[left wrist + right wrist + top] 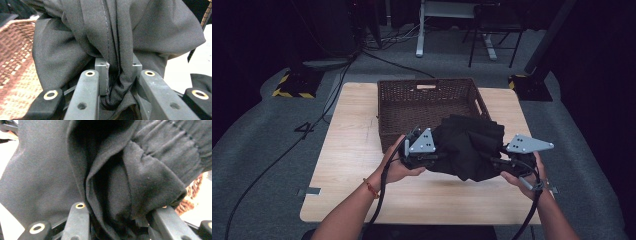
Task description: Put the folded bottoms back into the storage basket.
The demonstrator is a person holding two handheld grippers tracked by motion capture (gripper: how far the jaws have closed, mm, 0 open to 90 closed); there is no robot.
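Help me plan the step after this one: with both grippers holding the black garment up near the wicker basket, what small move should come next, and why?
Probably carry it forward over the wicker basket. The left gripper and the right gripper are each shut on a side of the black garment, which hangs bunched between them above the table, overlapping the basket's near rim. The basket's inside looks empty, so it seems the likely place for the garment.

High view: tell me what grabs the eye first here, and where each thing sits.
A bundled black garment is held above the near middle of the wooden table, clamped between the left gripper and the right gripper, one at each side of it. Just behind it a brown woven basket stands at the table's far middle. In the left gripper view, folds of the dark cloth with a stitched seam are pinched between the jaws.
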